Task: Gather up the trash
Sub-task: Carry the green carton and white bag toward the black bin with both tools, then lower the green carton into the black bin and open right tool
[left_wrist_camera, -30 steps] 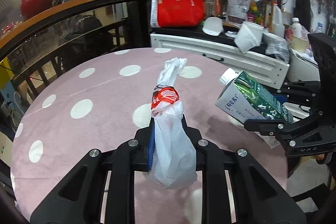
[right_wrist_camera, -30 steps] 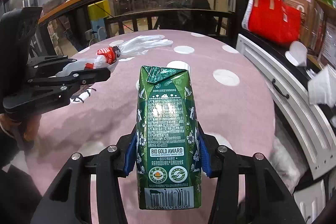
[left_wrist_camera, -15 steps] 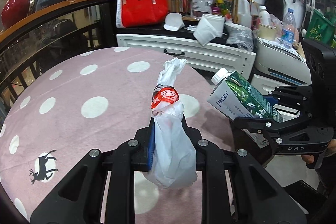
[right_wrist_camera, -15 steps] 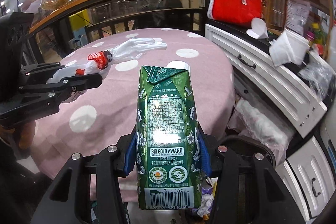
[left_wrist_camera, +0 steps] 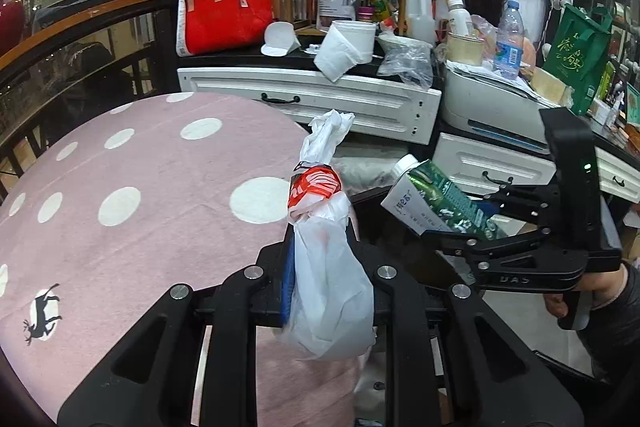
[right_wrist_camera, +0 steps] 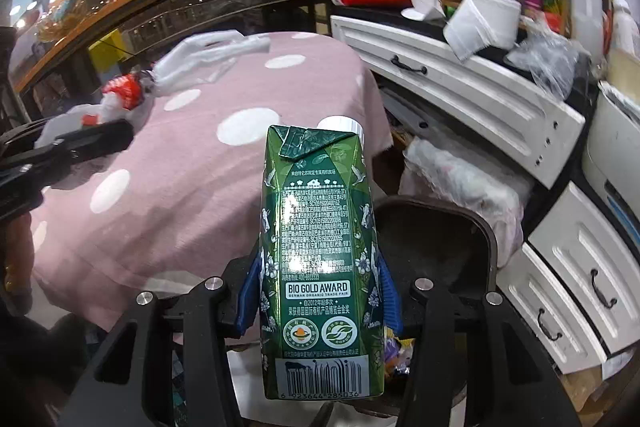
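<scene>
- Your left gripper (left_wrist_camera: 320, 259) has its jaws clamped on a knotted white plastic bag (left_wrist_camera: 328, 291); the bag's twisted neck, wrapped in a red printed band (left_wrist_camera: 314, 185), sticks up toward 12 o'clock in the left wrist view.
- Beneath that bag lies the round table's pink polka-dot cloth (left_wrist_camera: 140, 187), its edge falling away at about 1 o'clock.
- Your right gripper (right_wrist_camera: 318, 291) has its jaws pressed against both sides of a green milk carton (right_wrist_camera: 318, 247), held upright with the barcode at 6 o'clock and the white cap (right_wrist_camera: 340, 125) at 12.
- In the left wrist view the carton (left_wrist_camera: 436, 201) sits at 3 o'clock, tilted, near the bag but not touching it.
- Behind and below the carton in the right wrist view, a dark bin rim (right_wrist_camera: 476, 223) curves from 2 to 4 o'clock, with colourful wrappers (right_wrist_camera: 398, 355) visible inside near 5 o'clock.
- White drawers (right_wrist_camera: 460, 95) run along 1 to 4 o'clock, beside the table.
</scene>
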A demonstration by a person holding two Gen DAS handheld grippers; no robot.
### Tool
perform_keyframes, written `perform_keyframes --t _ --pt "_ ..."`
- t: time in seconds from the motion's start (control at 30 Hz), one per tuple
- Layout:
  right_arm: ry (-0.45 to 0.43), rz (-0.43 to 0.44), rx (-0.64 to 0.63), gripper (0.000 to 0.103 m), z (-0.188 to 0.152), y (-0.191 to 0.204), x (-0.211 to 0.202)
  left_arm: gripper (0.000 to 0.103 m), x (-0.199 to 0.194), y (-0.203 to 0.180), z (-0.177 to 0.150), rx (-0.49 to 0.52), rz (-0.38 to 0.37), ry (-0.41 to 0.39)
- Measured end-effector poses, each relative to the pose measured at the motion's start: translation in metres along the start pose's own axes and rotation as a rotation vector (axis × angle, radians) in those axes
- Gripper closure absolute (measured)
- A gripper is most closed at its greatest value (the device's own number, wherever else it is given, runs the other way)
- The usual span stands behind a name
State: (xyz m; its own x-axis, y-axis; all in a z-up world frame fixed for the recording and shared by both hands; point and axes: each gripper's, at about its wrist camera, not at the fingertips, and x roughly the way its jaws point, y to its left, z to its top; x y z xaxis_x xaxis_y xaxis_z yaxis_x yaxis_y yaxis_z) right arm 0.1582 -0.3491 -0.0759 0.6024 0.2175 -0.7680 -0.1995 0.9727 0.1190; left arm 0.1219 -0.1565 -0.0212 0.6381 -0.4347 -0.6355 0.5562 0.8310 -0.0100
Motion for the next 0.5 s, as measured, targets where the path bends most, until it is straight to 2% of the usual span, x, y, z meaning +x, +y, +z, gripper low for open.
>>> perform_keyframes --t 0.5 --pt "0.168 -0.092 0.154 0.055 -0.036 -0.051 0.068 0.082 0.012 -0.04 0.003 0.042 -0.079 0.011"
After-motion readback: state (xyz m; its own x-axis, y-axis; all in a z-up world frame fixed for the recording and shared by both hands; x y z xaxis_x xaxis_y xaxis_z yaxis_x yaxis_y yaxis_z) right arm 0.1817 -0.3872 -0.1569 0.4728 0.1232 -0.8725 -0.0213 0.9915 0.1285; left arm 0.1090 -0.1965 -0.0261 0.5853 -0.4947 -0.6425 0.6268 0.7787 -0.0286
